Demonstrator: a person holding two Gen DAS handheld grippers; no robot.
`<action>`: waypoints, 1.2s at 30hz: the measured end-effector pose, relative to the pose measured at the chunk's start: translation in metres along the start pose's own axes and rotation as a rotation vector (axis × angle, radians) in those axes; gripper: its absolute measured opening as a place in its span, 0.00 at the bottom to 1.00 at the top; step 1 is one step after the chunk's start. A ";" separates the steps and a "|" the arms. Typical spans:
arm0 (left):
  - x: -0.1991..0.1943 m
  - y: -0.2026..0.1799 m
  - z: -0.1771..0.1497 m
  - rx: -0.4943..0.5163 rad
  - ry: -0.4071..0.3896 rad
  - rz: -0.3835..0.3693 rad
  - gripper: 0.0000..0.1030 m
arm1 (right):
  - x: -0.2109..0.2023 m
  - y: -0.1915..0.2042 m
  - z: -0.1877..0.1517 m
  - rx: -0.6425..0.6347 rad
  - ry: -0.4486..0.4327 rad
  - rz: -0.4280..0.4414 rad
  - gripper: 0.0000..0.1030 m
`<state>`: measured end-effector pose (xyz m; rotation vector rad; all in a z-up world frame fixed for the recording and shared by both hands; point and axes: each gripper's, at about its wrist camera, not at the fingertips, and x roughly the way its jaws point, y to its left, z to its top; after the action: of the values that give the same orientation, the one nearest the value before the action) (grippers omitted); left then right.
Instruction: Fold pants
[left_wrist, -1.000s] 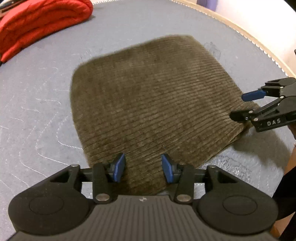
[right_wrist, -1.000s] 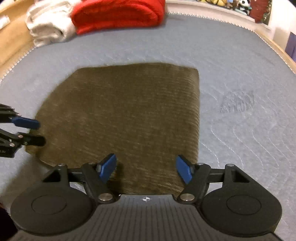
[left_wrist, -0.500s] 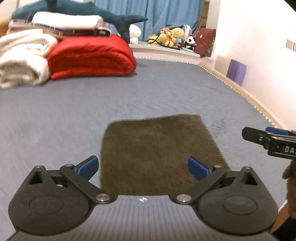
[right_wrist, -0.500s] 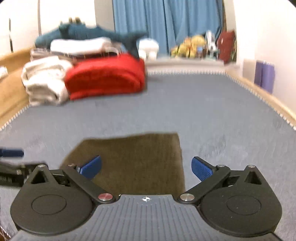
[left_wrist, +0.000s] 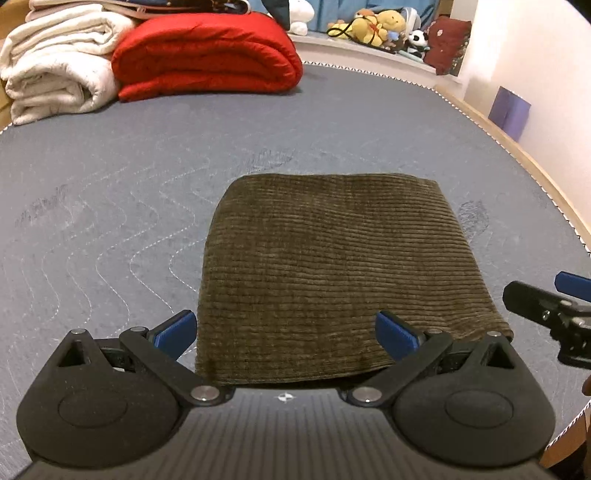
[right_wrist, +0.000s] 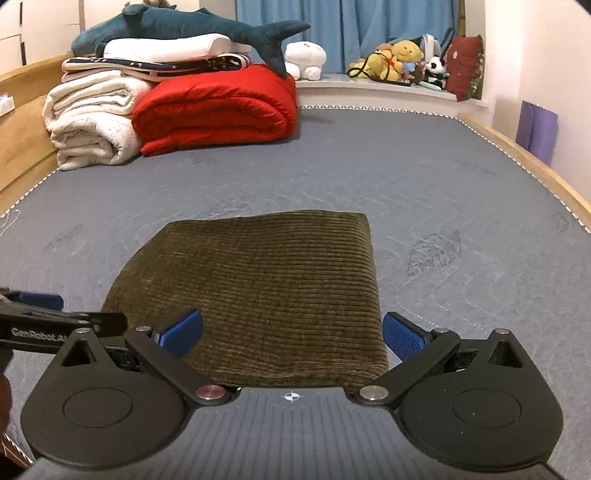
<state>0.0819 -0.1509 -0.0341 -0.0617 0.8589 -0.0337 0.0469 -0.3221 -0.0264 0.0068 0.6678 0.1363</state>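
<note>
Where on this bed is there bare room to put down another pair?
Bare mattress lies right of the folded pants, and between them and the red quilt. The far left corner is crowded: quilt, white blankets, toy shark.

Behind the one folded pants (right_wrist: 258, 291): one red quilt (right_wrist: 218, 110), one plush shark (right_wrist: 177, 27), perhaps five small toys (right_wrist: 402, 61).

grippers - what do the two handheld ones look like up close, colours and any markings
Both the left gripper and right gripper are matte black plastic: a ribbed central body, two round side housings, silver pivot screws, and blue textured finger pads. White "GenRobot.AI" lettering runs along the left gripper's side in the right wrist view.
</note>
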 end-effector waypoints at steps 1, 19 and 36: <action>0.006 0.001 0.000 -0.001 0.007 -0.009 1.00 | 0.000 0.000 0.001 0.009 0.003 0.003 0.99; 0.011 -0.002 -0.008 0.006 0.030 -0.030 1.00 | -0.001 -0.002 -0.001 0.027 0.029 0.024 0.99; 0.012 0.002 -0.009 -0.007 0.040 -0.014 1.00 | 0.002 0.000 -0.003 0.018 0.036 0.022 1.00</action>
<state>0.0828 -0.1503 -0.0487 -0.0737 0.8982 -0.0455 0.0464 -0.3222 -0.0295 0.0286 0.7049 0.1517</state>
